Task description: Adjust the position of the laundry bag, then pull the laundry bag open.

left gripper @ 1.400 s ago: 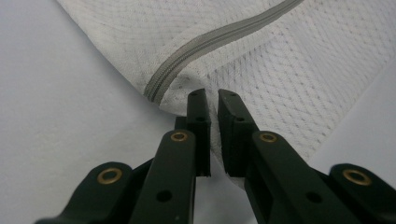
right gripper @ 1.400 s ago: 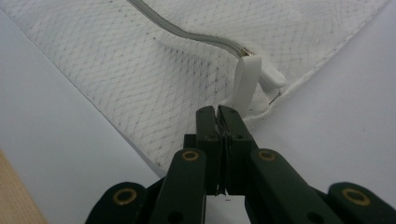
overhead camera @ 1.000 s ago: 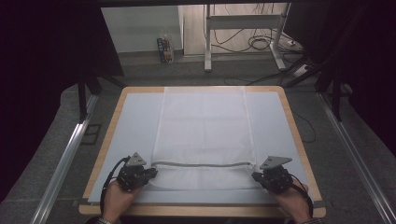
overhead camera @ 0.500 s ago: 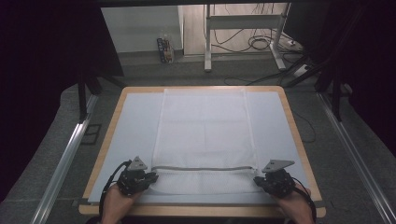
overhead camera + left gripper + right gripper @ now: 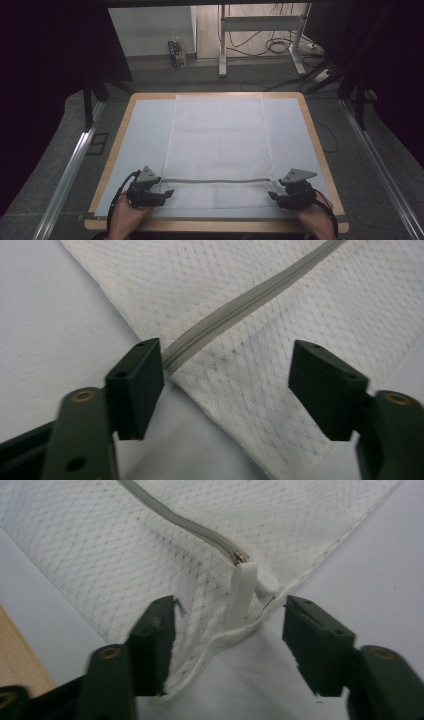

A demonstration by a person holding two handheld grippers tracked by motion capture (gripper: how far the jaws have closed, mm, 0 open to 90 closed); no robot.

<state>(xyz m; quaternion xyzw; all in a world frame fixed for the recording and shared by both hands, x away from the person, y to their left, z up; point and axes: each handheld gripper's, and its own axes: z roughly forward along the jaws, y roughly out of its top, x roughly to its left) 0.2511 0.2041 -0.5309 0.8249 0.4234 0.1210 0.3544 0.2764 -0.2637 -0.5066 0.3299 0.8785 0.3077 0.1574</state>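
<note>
On the counter (image 5: 120, 145), over its pale blue-grey cover sheet (image 5: 145, 130), a white mesh laundry bag (image 5: 217, 135) lies flat and spread, reaching from the far edge to the near edge, midway between the sides.

Left to right along the near end: the left gripper (image 5: 167, 193) sits at the bag's near-left corner. Its jaws have just been opening and now stand wide; in the left gripper view the left gripper (image 5: 227, 375) straddles the bag's edge and the zip's end without pressing either. The grey zip (image 5: 217, 180) runs straight across the bag between the two grippers. The right gripper (image 5: 273, 195) sits at the near-right corner, jaws likewise just opened and standing wide; in the right gripper view the right gripper (image 5: 230, 615) has the white zip pull (image 5: 243, 592) and the hemmed corner between its jaws, ungripped.

Handling judgement: the bag looks very light, limp and thin, with no stiffness of its own; it would sag and fold when lifted. The open weave could snag on jaw edges. The hemmed corners and the zip tape look firmest, hence the soundest places to pinch.

Appearance: fine diamond net, semi-transparent, white stitched border, clean, few wrinkles.
</note>
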